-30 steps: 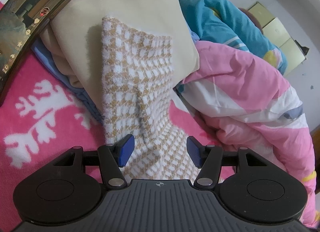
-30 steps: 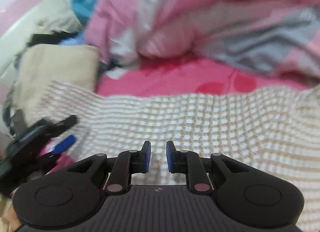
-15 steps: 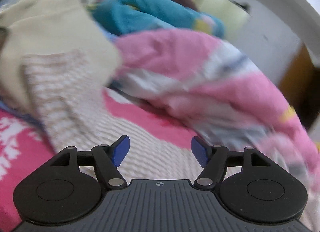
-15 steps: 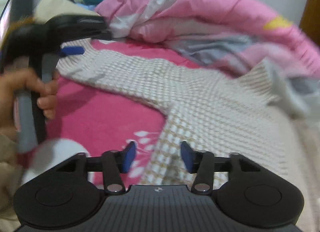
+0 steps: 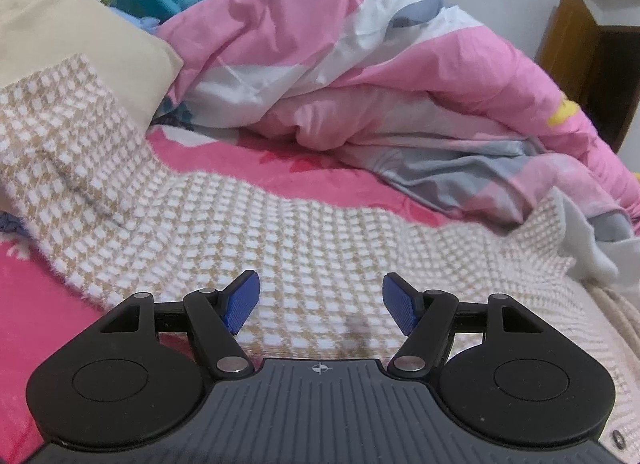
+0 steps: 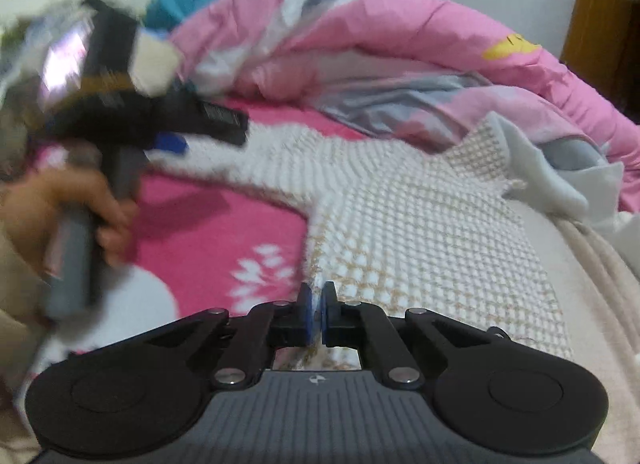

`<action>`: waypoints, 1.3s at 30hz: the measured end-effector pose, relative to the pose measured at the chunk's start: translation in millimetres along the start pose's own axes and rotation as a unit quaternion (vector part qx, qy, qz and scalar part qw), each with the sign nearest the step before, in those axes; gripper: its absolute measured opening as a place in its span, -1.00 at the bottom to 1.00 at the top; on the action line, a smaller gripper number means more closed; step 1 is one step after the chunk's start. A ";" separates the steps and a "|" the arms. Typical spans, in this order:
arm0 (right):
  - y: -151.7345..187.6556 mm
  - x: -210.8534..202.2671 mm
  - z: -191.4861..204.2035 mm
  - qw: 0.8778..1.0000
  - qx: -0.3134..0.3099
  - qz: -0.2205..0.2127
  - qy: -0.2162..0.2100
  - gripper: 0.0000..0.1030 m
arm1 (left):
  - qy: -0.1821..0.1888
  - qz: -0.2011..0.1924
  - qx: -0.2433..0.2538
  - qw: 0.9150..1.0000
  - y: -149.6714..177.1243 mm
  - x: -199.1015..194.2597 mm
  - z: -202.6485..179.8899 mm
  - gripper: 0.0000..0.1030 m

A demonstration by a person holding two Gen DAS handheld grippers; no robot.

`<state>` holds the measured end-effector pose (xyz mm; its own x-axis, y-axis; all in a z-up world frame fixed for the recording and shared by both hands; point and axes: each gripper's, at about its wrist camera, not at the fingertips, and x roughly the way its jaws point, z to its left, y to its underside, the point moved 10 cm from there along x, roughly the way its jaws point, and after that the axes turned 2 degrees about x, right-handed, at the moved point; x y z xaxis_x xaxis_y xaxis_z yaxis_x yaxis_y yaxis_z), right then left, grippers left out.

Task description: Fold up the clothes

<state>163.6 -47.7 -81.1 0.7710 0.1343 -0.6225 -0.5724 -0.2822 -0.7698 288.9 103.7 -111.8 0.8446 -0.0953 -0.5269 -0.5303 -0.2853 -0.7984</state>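
Tan-checked knit sweater (image 6: 420, 232) lay across the bed, its sleeve stretching leftward; right tongs (image 6: 318, 310) pinched its near hem, left tongs (image 5: 320, 302) spread above the sleeve.

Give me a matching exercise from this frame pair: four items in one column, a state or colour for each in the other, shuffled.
Items:
1. left gripper
2. right gripper
3. checked sweater
4. quilt

States or colours:
A. bunched in a heap, mostly pink
B. shut, pinching an edge of knit
C. spread flat over the pink sheet, tan and white
D. open, nothing between the pads

Pairs: 1-D, 2-B, 3-C, 4-A
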 end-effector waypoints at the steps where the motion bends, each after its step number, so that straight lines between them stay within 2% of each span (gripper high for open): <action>1: -1.3 -3.2 0.9 1.000 -0.002 -0.002 -0.005 -0.94 | -0.002 0.001 0.001 1.000 0.8 1.5 1.1 0.32; 6: 24.2 14.2 19.6 0.998 -0.048 0.040 -0.021 -0.94 | -0.008 0.004 0.005 1.000 3.1 6.6 3.6 0.32; 9: 32.9 19.8 27.2 0.997 -0.074 0.036 -0.004 -0.93 | -0.003 -0.001 0.003 1.000 1.3 3.8 3.1 0.32; 14: 32.1 17.3 23.3 0.998 -0.047 0.029 -0.008 -0.83 | 0.043 -0.017 0.014 0.999 -5.7 -9.5 -13.2 0.32; 16: 34.7 13.6 23.1 0.999 -0.042 0.027 -0.004 -0.60 | 0.060 -0.014 0.027 0.998 -4.3 -11.8 -22.8 0.33; 22: 41.2 1.7 19.3 0.999 -0.018 0.026 -0.006 -0.29 | 0.105 0.000 0.071 0.992 8.2 -15.2 -52.7 0.33; 28: 44.7 -5.0 11.4 0.999 0.019 0.029 -0.020 -0.26 | 0.124 0.013 0.099 0.987 19.8 -14.7 -68.1 0.35; 39: 44.3 -14.6 -0.1 0.996 0.073 0.028 -0.041 -0.26 | 0.120 0.027 0.124 0.985 31.0 -11.0 -73.7 0.35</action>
<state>127.1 -62.3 -106.1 0.7145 0.1999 -0.6704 -0.6536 -0.1511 -0.7416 268.7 25.6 -109.3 0.7925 -0.3357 -0.5092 -0.5508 -0.0354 -0.8339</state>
